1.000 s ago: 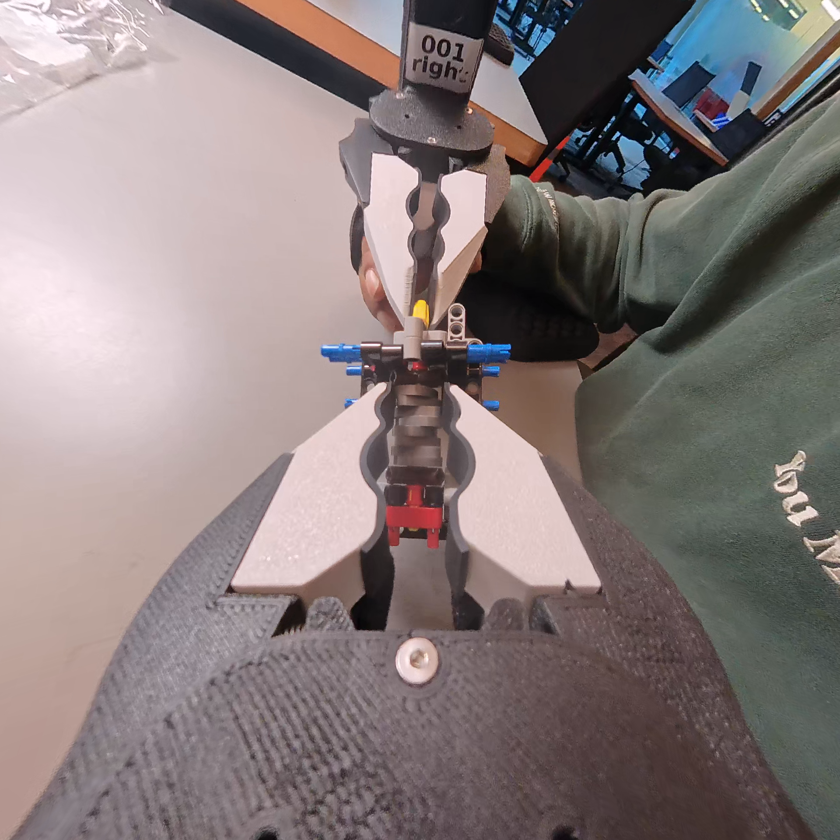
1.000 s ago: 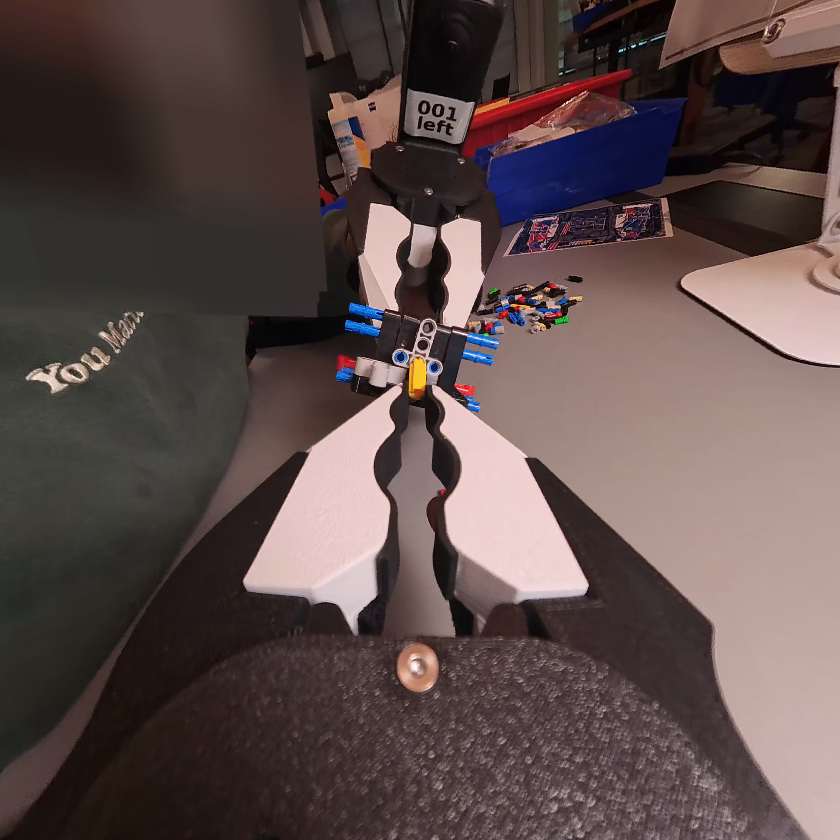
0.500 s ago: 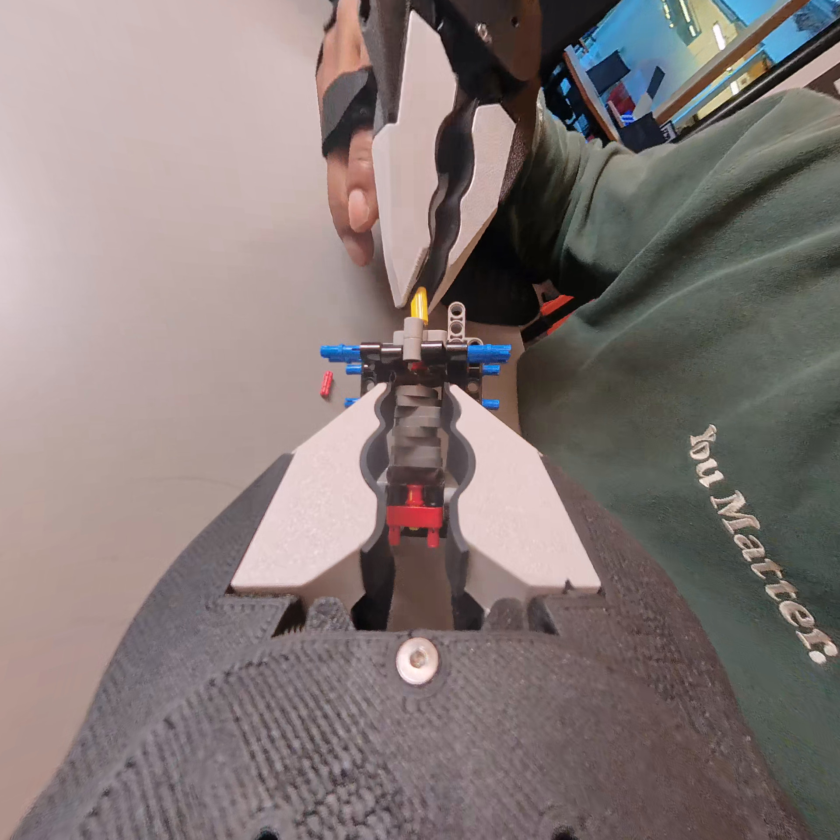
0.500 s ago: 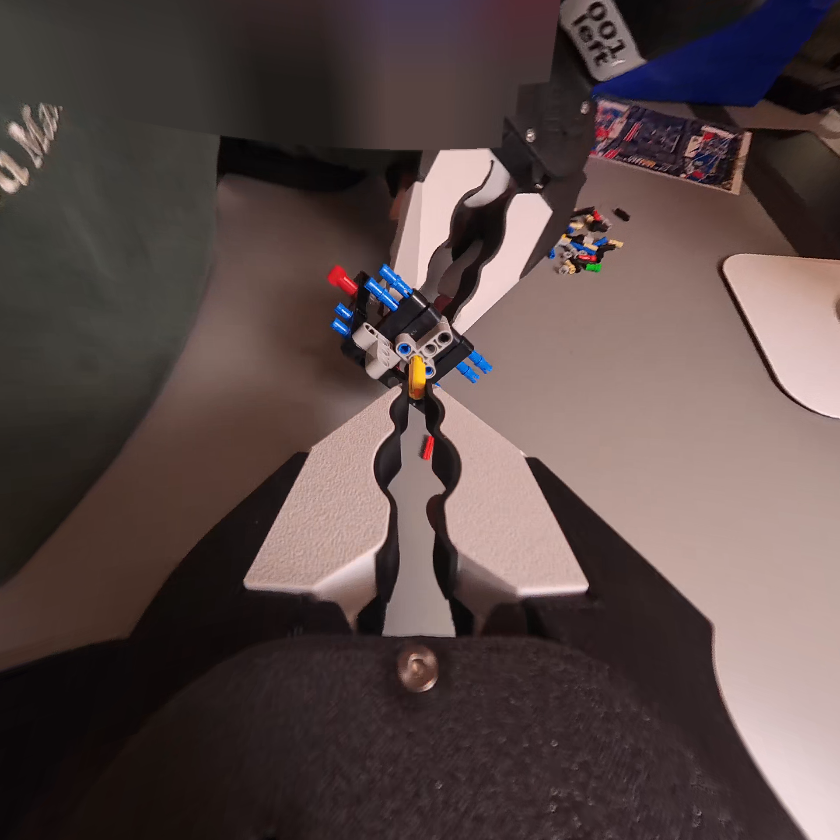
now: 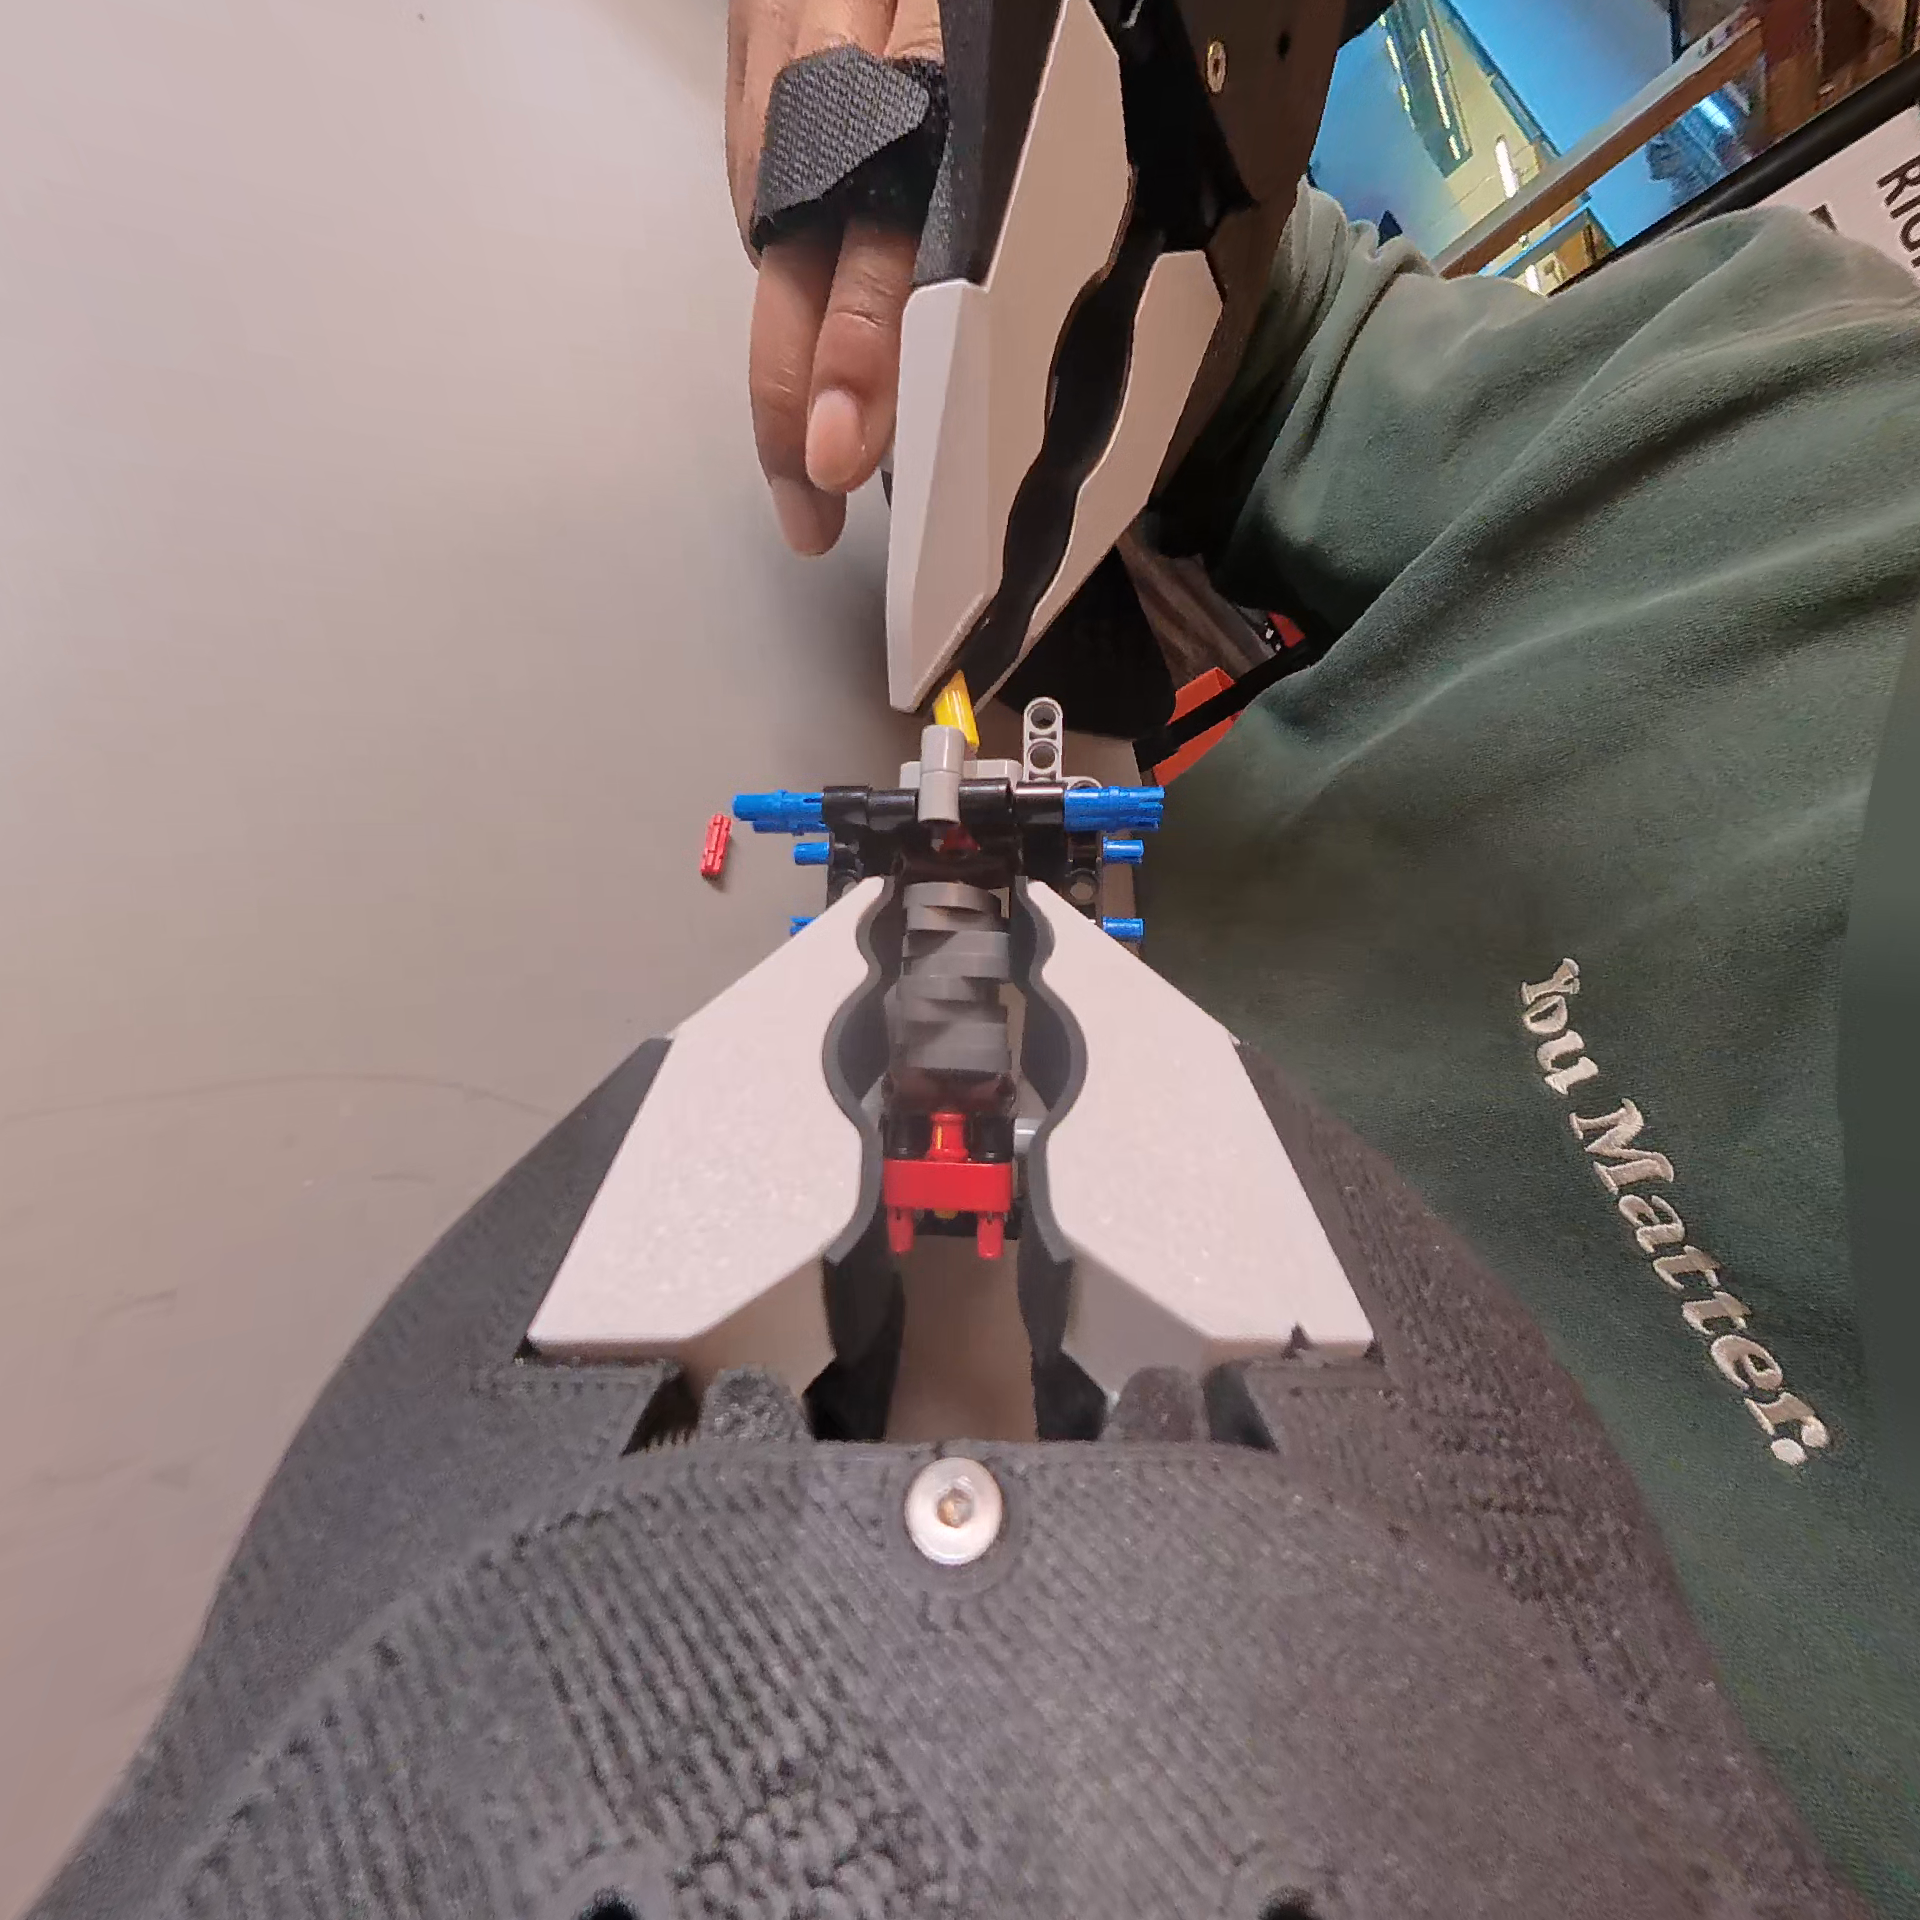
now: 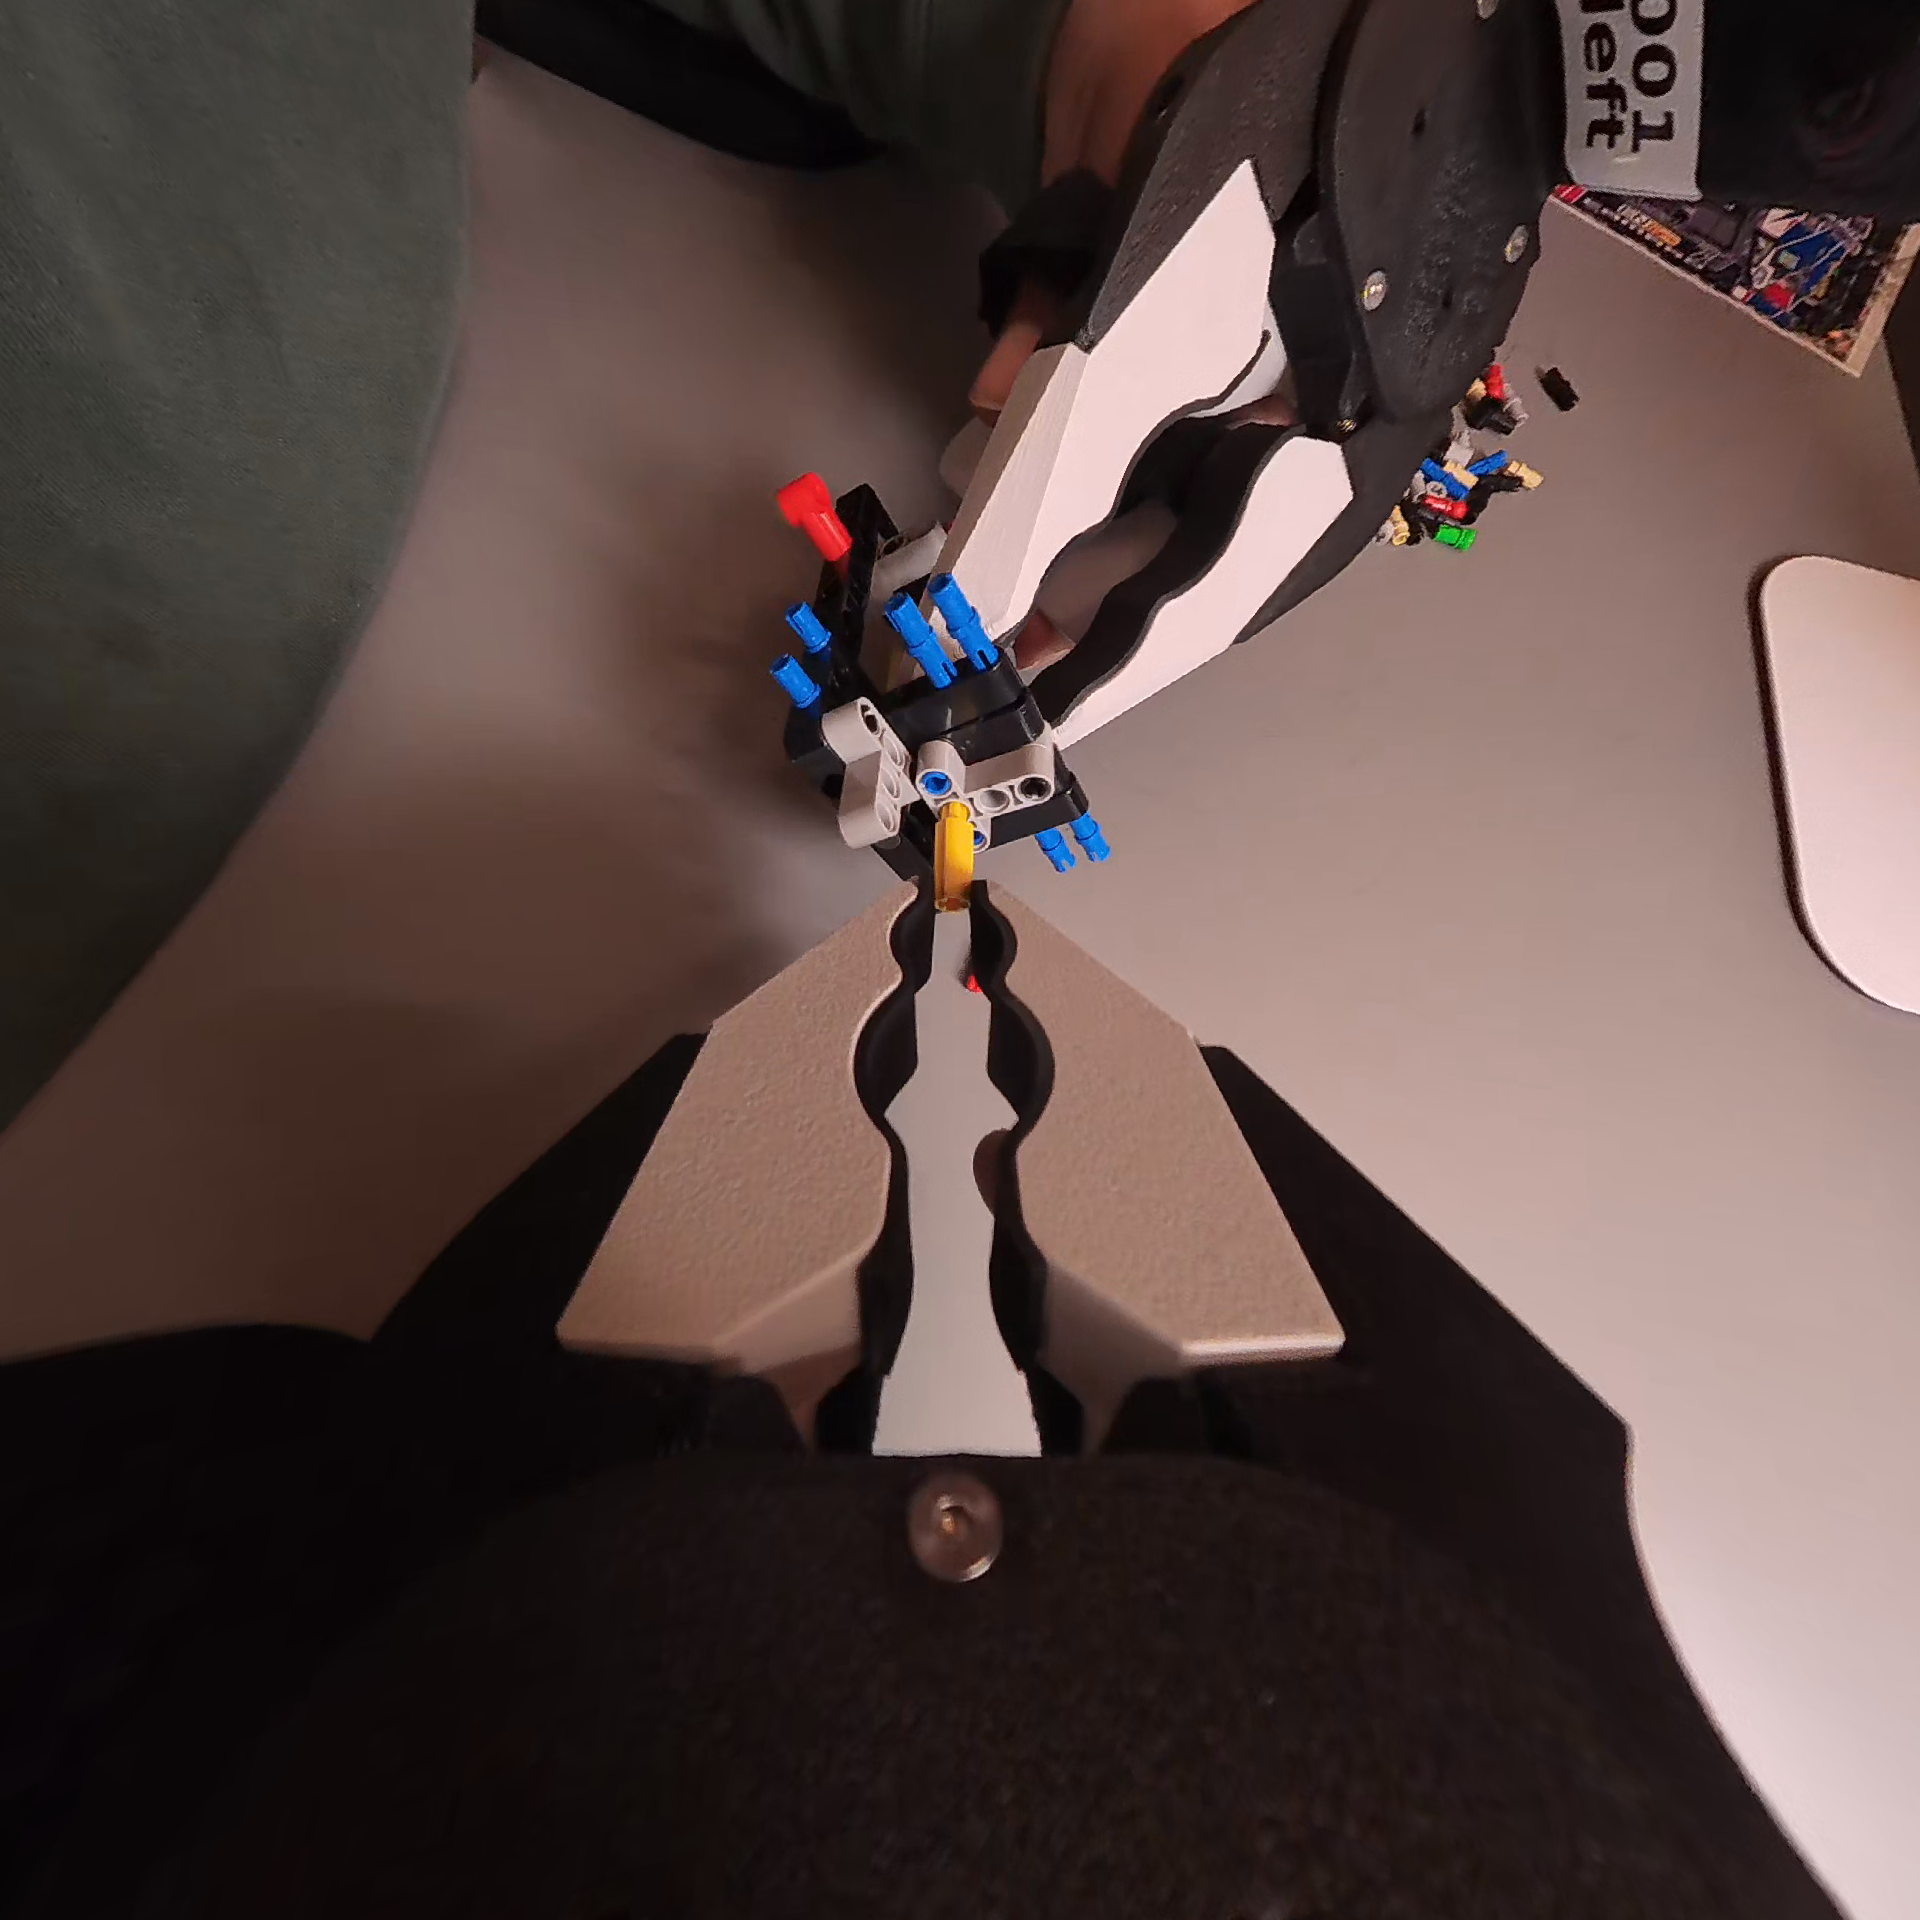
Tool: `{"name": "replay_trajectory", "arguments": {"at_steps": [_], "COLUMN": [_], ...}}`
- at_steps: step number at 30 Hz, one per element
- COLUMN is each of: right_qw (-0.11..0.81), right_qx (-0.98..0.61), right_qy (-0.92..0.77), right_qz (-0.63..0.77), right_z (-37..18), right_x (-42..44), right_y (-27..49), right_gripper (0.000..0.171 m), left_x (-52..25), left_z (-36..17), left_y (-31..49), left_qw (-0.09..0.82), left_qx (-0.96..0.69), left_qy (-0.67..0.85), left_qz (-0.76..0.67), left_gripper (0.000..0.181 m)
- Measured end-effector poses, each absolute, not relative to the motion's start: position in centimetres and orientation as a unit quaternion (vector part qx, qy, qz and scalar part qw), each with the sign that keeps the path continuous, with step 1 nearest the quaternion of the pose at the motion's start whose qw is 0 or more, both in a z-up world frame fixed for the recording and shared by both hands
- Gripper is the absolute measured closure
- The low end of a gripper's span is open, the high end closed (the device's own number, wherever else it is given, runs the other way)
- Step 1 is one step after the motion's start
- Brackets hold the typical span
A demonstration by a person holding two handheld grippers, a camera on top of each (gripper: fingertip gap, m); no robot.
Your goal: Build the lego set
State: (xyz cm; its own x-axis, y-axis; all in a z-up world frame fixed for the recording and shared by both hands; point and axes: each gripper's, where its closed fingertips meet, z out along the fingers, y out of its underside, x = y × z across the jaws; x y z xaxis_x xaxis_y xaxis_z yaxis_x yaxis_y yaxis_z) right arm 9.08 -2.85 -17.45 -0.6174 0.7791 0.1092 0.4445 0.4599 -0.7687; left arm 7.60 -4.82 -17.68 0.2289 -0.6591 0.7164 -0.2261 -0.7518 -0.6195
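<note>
Left gripper [image 5: 951, 914]: I have its fingers clamped on the lego assembly [image 5: 948, 935], held clear above the bench [image 5: 312, 623].
Assembly axis: long axis runs along my left fingers, far end pointing away from that camera; blue pins [image 6: 940, 634] stick out sideways.
Right gripper [image 6: 948, 896]: fingertips pinched on the yellow pin [image 6: 950, 854], which points into the assembly's grey end; seating depth unclear to me.
Loose red pin [image 5: 715, 844]: on the bench, just left of the assembly.
Spare parts pile [image 6: 1455, 488]: far side of the bench, near the instruction sheet [image 6: 1756, 260].
</note>
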Motion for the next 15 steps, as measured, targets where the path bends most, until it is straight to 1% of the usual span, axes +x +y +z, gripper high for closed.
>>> {"name": "replay_trajectory", "arguments": {"at_steps": [15], "right_qw": [0.228], "right_qx": [-0.368], "right_qy": [-0.86], "right_qz": [0.271], "right_z": [-17.5], "right_x": [9.19], "right_y": [-2.91], "right_gripper": [0.167], "left_x": [7.76], "left_z": [-18.06], "left_y": [-4.86], "left_qw": [0.193], "left_qx": [-0.773], "left_qy": [0.288], "left_qz": [-0.532], "left_gripper": [0.163]}}
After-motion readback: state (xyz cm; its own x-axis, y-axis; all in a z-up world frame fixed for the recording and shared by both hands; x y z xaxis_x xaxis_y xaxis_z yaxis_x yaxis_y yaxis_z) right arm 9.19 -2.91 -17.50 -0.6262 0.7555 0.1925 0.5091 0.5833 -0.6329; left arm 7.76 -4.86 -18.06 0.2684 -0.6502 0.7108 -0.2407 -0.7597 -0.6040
